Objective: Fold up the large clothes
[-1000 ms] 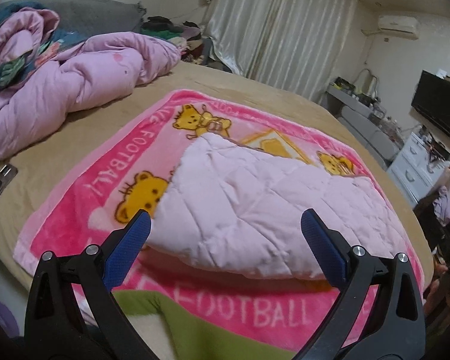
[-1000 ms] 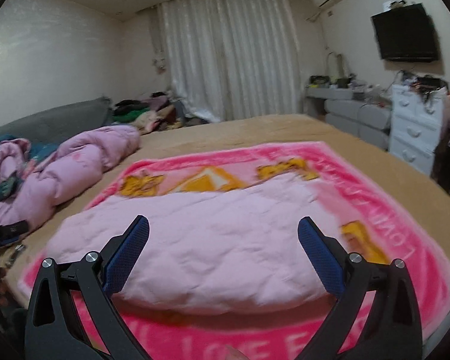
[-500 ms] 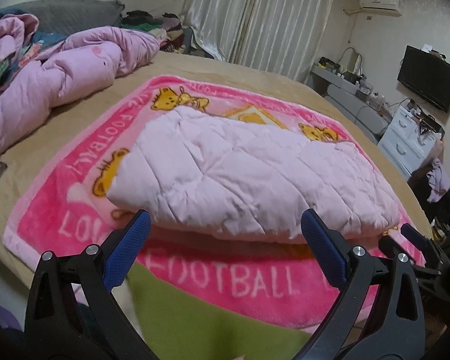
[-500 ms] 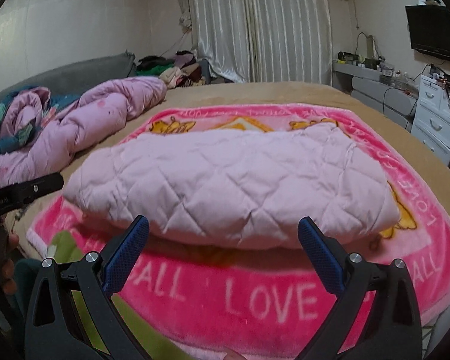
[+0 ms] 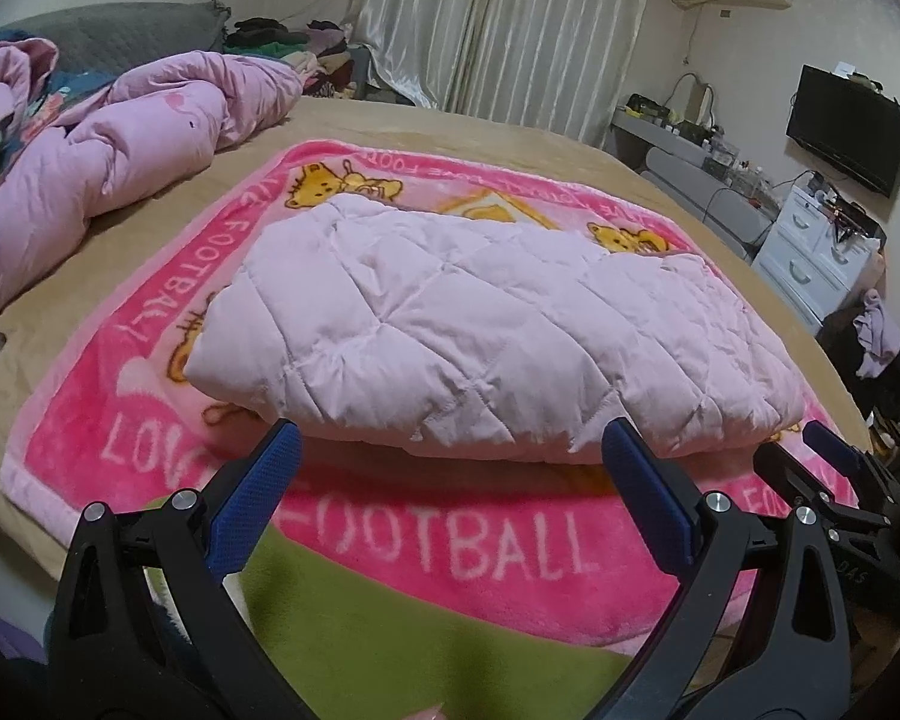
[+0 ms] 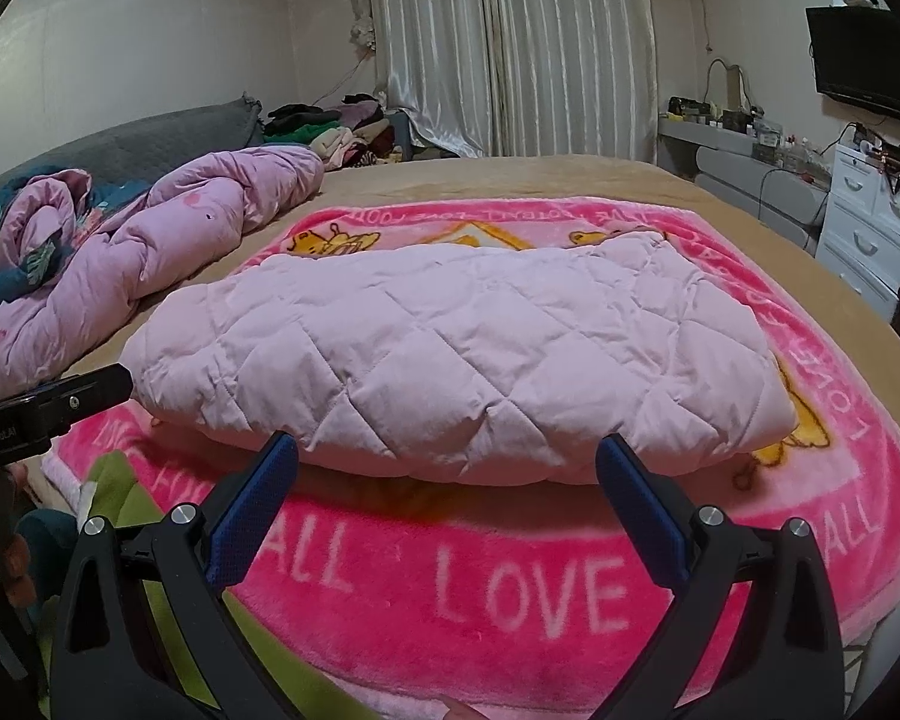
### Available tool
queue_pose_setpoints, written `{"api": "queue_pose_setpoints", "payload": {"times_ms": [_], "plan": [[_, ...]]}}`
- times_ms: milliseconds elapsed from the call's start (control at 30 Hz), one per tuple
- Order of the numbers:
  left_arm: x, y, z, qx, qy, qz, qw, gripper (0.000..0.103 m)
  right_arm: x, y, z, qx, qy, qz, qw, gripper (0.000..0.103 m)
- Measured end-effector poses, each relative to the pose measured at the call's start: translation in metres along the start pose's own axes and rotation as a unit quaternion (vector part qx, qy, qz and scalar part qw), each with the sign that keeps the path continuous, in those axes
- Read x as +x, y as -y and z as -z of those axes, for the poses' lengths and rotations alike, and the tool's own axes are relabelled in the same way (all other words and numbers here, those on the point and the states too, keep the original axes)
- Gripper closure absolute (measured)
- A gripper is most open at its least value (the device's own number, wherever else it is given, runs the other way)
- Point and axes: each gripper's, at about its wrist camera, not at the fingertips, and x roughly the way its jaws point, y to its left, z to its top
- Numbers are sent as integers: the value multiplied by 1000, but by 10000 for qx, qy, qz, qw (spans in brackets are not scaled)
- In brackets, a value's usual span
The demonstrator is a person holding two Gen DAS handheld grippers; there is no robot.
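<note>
Across the tan bed [image 6: 570,177] lies my pink football blanket [image 6: 510,588], and on the middle of it sits the pale pink quilted garment [image 6: 450,360], already doubled into a thick, puffy pad. At about ten o'clock from it, well apart on the bed, a lilac duvet [image 6: 150,252] is heaped in a roll. A strip of green cloth [image 5: 390,630] pokes out at six o'clock, under the blanket's near edge.

My left tool [image 5: 450,498] hovers just short of the garment's near fold with its blue pads spread wide and nothing between them; my right tool [image 6: 447,504] is likewise spread and empty, facing the same fold further toward three o'clock.

I judge the garment light, soft and springy: padded fill that will puff back and slump if lifted by one point. The shell looks smooth, so a shallow pinch could slip. I would bite deep into the layered near edge, one tool toward each corner, taking all layers together.
</note>
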Motion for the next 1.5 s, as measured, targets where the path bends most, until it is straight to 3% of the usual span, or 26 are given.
{"api": "queue_pose_setpoints", "payload": {"times_ms": [1500], "plan": [[-3,-1,0,-10,-43,-115,9999,9,-3,-6,-5,0,20,-50,10000,4]]}}
